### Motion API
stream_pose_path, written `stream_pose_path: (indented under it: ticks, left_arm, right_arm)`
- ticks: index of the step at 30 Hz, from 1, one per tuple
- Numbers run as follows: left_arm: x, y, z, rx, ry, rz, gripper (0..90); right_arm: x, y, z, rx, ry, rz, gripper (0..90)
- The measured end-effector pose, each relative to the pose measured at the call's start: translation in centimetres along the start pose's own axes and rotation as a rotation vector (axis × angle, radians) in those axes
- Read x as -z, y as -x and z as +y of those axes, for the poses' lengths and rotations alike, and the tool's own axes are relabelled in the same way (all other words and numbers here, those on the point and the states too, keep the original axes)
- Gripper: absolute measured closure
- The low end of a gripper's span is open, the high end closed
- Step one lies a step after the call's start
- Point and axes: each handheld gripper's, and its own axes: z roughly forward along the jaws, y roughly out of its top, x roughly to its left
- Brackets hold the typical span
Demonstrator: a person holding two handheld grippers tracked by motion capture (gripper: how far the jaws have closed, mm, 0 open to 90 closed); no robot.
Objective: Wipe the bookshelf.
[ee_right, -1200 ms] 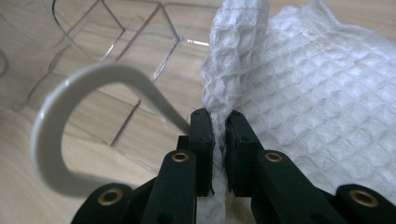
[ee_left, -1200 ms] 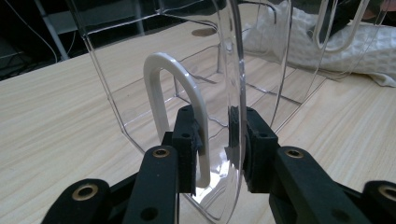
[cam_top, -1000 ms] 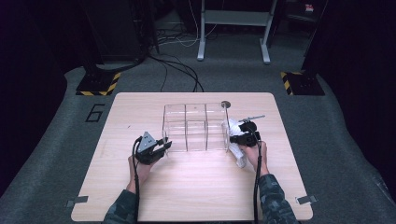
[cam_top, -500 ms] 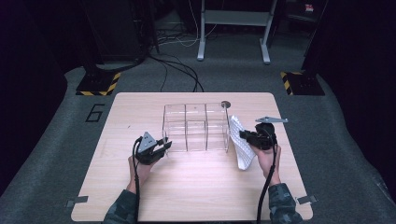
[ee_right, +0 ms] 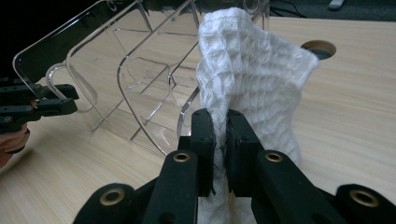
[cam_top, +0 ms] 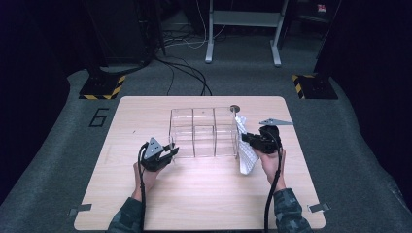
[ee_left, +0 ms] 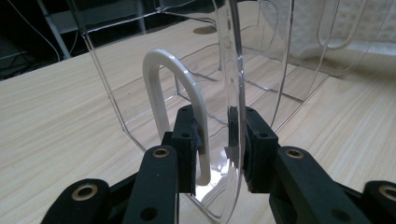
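A clear plastic organizer with several compartments stands in the middle of the wooden table. My left gripper is shut on its left end wall, beside the handle cutout with its white rim; in the left gripper view the pads press on both sides of the wall. My right gripper is shut on a white waffle cloth, which hangs at the organizer's right end. The right gripper view has the cloth bunched up above the closed jaws, in front of the organizer.
A round cable hole sits in the table behind the organizer's right end. Both forearms come in over the near table edge. Dark floor, cables and table legs lie beyond the far edge.
My right gripper has risen and shifted right with the cloth, which was partly under the hand and now hangs beside the organizer's right end. The left gripper has stayed on the left wall.
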Motion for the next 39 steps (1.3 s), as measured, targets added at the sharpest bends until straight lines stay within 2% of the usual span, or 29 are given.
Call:
stream_pose_path:
  ticks: [9, 11, 12, 13, 21, 28, 32, 39]
  left_arm:
    - [0.1, 0.0, 0.0, 0.005, -0.012, -0.014, 70.9]
    - [0.0, 0.0, 0.0, 0.006, -0.005, -0.006, 70.9]
    - [0.0, 0.0, 0.0, 0.005, -0.004, -0.005, 70.9]
    - [0.0, 0.0, 0.0, 0.006, -0.004, -0.006, 71.0]
    - [0.0, 0.0, 0.0, 0.002, -0.005, -0.003, 70.9]
    - [0.0, 0.0, 0.0, 0.001, -0.009, -0.002, 71.0]
    - [0.0, 0.0, 0.0, 0.004, -0.005, -0.003, 71.1]
    - [0.0, 0.0, 0.0, 0.002, -0.003, -0.001, 71.0]
  right_arm:
    - [-1.6, 0.9, -1.6, -0.044, -0.068, -0.006, 83.0]
    - [-2.1, 1.1, -2.1, -0.035, -0.080, -0.011, 83.0]
    - [-2.3, 1.1, -2.4, -0.049, -0.095, -0.017, 83.0]
    - [-2.6, 1.1, -2.7, -0.041, -0.112, -0.031, 83.0]
    - [-4.3, 1.3, -4.6, -0.033, -0.183, -0.053, 83.0]
    - [-4.1, 1.4, -5.4, -0.024, -0.226, -0.070, 83.0]
    - [-2.9, 1.4, -5.4, -0.028, -0.197, -0.081, 83.0]
    - [0.0, 0.5, -3.3, -0.004, -0.064, -0.117, 83.0]
